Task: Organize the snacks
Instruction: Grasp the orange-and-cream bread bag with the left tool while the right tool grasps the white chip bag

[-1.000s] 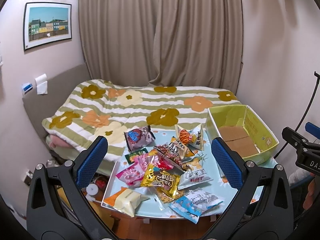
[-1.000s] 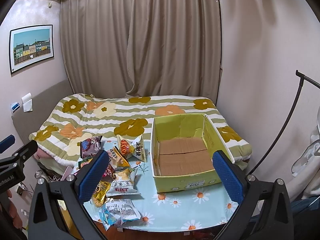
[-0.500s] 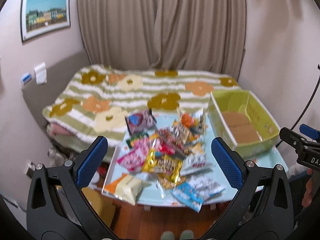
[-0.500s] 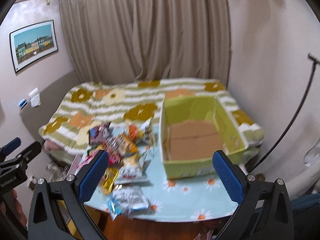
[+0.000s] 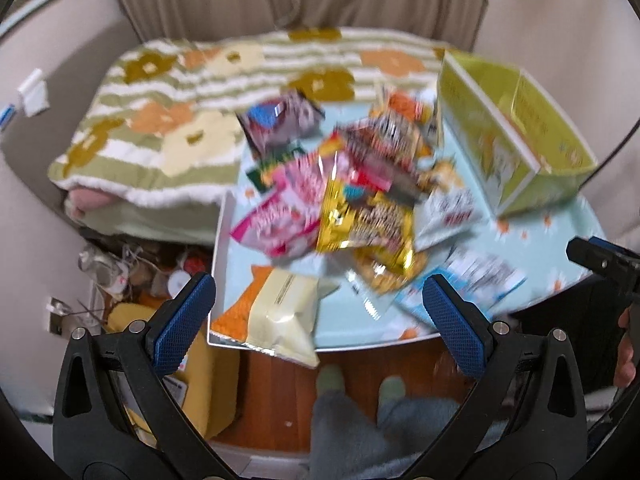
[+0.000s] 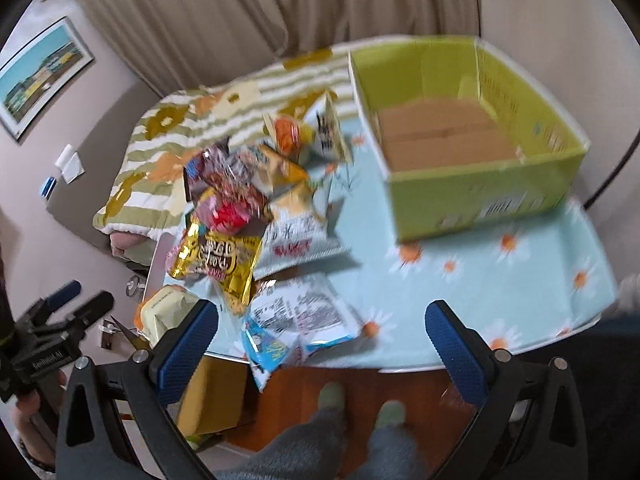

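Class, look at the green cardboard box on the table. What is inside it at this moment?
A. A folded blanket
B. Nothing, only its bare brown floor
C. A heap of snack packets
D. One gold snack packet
B: the green cardboard box shows only its bare brown floor, while the snack packets lie in a heap on the table beside it.

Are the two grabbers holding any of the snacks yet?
No, nothing is held. The left gripper and the right gripper are both wide open above the table. The snacks lie in a pile, and the green box has nothing in it.
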A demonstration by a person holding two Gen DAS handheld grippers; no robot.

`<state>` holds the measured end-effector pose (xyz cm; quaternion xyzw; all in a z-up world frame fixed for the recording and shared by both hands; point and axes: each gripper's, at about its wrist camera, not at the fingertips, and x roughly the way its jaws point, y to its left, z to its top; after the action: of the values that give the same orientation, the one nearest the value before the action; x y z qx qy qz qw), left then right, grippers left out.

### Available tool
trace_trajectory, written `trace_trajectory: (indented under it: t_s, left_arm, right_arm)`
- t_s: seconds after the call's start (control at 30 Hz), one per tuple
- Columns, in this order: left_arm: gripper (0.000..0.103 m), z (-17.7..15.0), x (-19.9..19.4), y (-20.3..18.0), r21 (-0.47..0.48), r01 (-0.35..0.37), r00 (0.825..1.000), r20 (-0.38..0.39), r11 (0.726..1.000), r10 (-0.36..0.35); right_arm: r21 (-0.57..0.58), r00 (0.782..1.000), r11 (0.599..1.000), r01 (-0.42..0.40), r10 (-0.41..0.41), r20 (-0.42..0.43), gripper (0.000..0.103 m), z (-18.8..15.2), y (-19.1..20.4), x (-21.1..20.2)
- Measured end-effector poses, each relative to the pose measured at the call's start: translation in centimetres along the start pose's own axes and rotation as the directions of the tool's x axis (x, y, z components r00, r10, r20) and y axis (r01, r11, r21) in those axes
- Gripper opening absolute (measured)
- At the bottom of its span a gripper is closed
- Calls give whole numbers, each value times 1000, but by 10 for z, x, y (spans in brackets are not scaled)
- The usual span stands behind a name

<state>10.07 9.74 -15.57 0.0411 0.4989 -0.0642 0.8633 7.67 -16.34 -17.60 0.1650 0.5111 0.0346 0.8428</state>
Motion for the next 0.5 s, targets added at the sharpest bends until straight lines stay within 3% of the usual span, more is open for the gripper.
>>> trace_trajectory:
  t_s: [0.2, 0.5]
  left_arm:
    - [102, -3, 65, 26, 85, 64, 983, -179, 994, -48]
    - [102, -5, 125, 41, 153, 146, 946, -310, 977, -93]
  right_arm:
    - [144, 993, 990, 2, 15, -116, 102, -10, 0, 57]
    - [250, 989, 968, 25, 13, -149, 102, -20, -1, 97]
